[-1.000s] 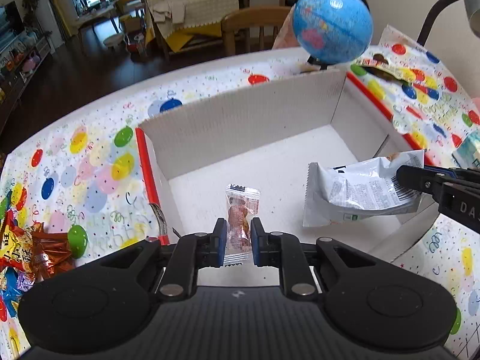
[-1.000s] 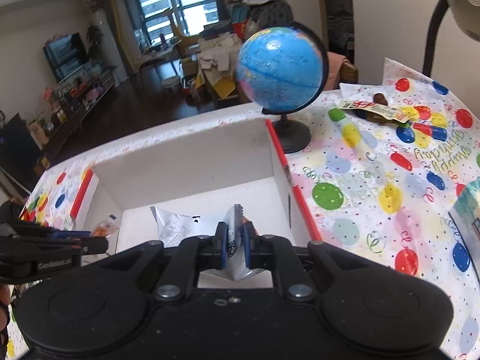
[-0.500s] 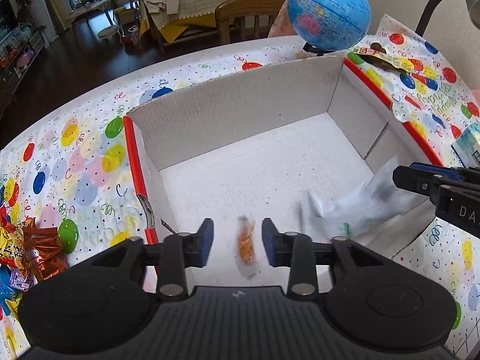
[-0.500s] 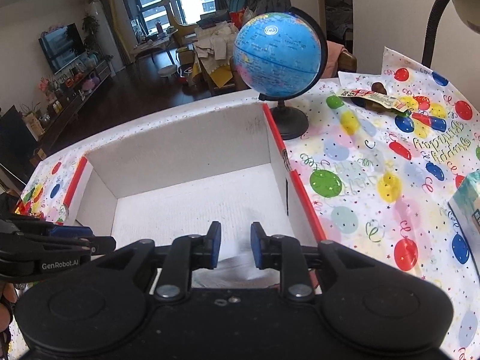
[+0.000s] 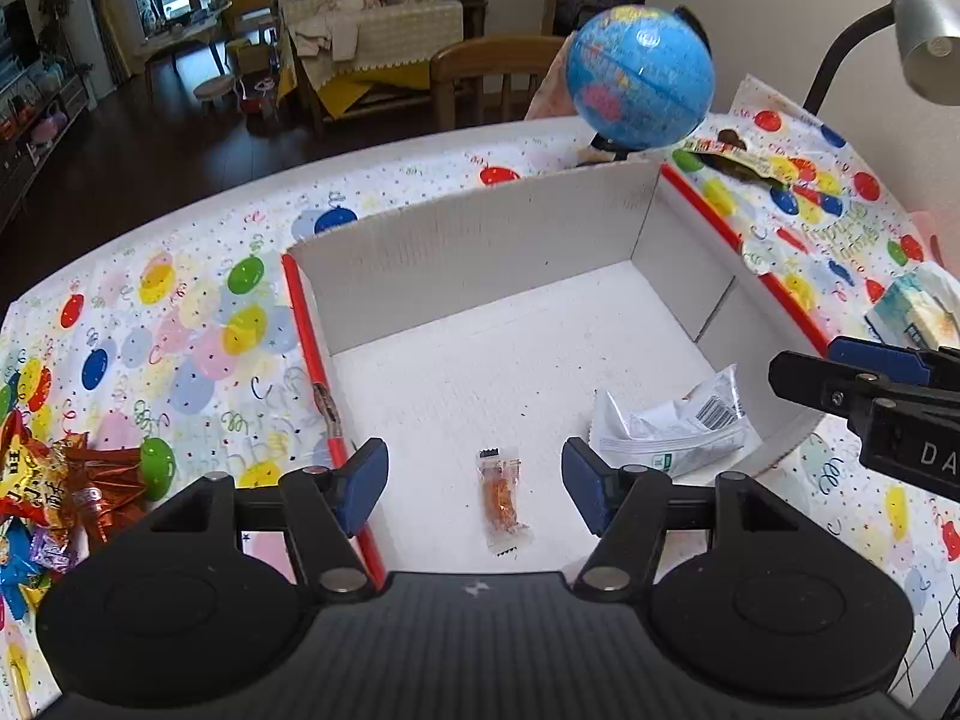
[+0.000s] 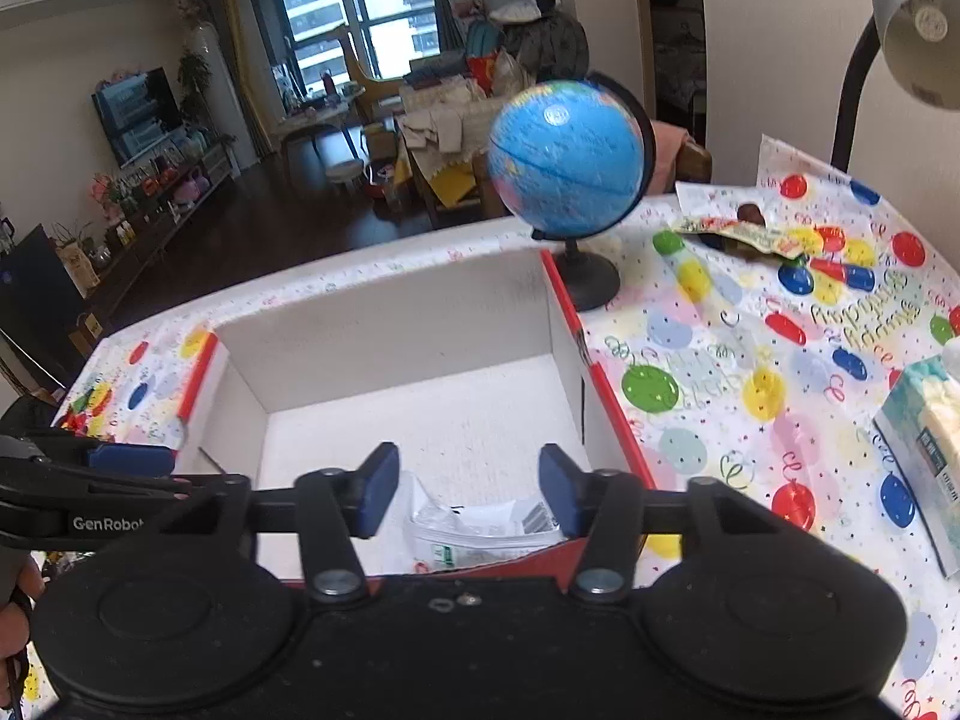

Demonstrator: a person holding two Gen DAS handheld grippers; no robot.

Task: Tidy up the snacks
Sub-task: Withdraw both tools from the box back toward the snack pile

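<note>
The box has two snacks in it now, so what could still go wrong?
1. The white packet lies against the low front wall of the box, right under the right gripper; a dip there could snag it or push it out.
2. The globe stands just outside the box's far corner, so a wide swing might tip it.
3. More snacks wait beside the left gripper, whose jaws have just opened; a careless grab could scatter them.

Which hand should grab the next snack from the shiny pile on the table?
Left. The snack pile lies just left of the open left gripper; the box separates it from the right gripper.
</note>
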